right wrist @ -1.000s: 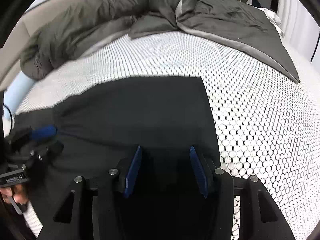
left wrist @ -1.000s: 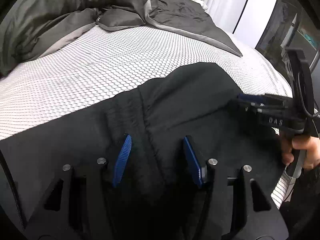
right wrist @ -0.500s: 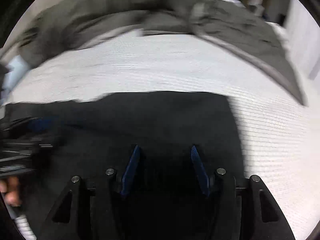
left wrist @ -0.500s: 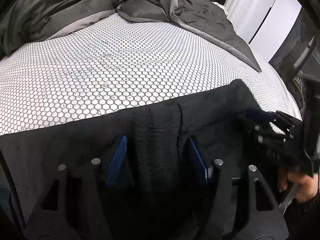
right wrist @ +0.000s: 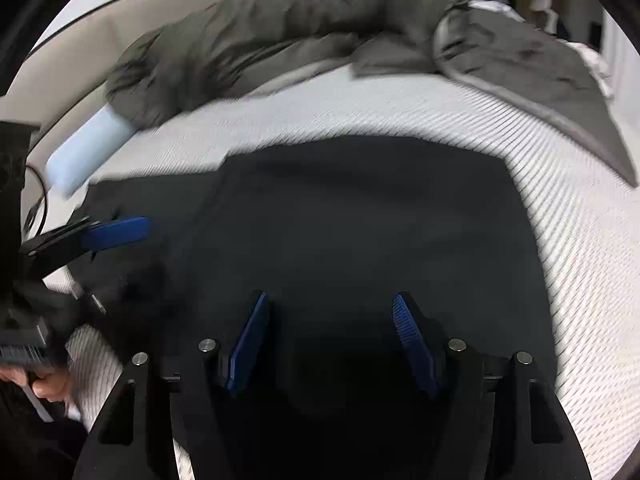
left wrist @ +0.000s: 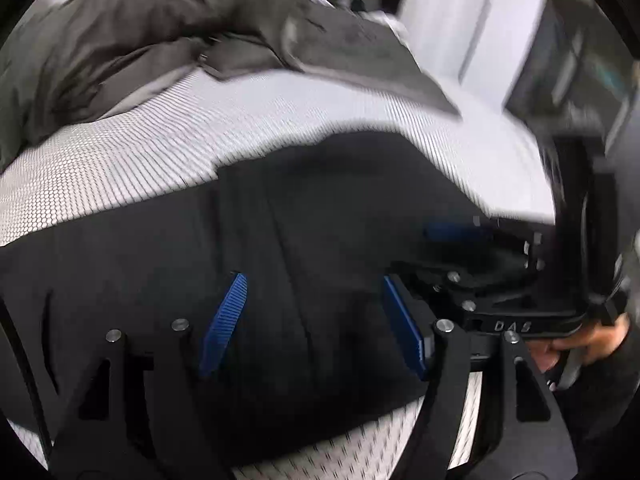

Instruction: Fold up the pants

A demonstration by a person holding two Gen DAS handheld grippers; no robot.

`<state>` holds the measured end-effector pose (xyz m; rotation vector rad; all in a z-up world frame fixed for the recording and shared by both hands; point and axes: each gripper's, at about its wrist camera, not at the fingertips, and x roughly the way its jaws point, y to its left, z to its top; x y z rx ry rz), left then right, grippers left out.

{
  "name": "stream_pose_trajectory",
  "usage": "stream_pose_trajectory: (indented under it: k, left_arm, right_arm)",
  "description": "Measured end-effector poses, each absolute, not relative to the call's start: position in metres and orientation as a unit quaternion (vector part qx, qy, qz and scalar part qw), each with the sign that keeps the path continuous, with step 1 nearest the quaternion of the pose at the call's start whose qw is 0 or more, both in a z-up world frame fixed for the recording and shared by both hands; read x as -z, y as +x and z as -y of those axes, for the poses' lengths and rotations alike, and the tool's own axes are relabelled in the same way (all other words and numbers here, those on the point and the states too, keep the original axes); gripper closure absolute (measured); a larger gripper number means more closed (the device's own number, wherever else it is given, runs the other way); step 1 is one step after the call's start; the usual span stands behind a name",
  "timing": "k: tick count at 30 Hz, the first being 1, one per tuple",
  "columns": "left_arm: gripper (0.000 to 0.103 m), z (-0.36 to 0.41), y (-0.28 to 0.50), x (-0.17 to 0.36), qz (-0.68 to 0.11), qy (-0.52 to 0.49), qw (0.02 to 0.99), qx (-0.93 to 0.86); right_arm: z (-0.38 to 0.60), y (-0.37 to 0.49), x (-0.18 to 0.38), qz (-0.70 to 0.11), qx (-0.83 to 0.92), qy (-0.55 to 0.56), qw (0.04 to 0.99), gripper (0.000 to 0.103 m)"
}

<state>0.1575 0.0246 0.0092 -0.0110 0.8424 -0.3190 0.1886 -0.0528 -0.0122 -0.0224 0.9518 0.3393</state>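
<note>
1. The step in hand looks like the let-go after a fold. The black, soft-knit pants (left wrist: 320, 248) lie doubled on the white honeycomb-patterned mattress cover (left wrist: 168, 152), filling the lower middle of both wrist views, with a squared folded edge toward the top of the dark mass.

2. The left gripper (left wrist: 314, 320), black-framed with ribbed blue pads, has its jaws opening. Cloth lies between and beneath them, but the pads stand clear of it on both sides.

3. The right gripper (right wrist: 332, 340), of the same build, is likewise opening over flat black cloth, with nothing pinched.

4. In the left view the right gripper shows at the right edge, a hand (left wrist: 576, 344) on its handle. In the right view the left gripper sits at the left edge.

5. Next, I judge, comes another fold: both grippers need to find a free edge, close on it together and carry it across evenly.

6. The pants look matte, limp and thick. A vertical seam or ridge runs up between the left pads.

7. A rumpled grey duvet (right wrist: 280, 32) is heaped across the top of the frame.
</note>
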Motion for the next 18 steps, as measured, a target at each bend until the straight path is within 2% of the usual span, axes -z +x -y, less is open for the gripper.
stream_pose_trajectory:
  k: [2,4,8,13,18]
  left_arm:
    - [0.036,-0.01,0.144,0.011,-0.425,0.061,0.891,0.144]
    - [0.034,-0.009,0.132,0.021,-0.42,0.08,0.894,0.135]
    - [0.022,-0.038,0.122,0.025,-0.429,0.025,0.896,0.109]
    - [0.021,-0.049,0.111,0.026,-0.419,0.004,0.903,0.097]
    - [0.022,-0.066,0.089,0.007,-0.391,-0.046,0.914,0.099]
  right_arm:
    - [0.049,0.169,0.021,-0.453,-0.165,-0.03,0.876,0.037]
    - [0.049,0.152,0.022,-0.452,-0.162,-0.059,0.875,0.037]
    - [0.086,0.13,0.022,-0.443,-0.106,-0.08,0.886,0.037]
    - [0.131,0.115,0.018,-0.433,-0.075,-0.043,0.897,0.036]
    - [0.126,0.108,0.005,-0.411,-0.111,-0.012,0.905,0.034]
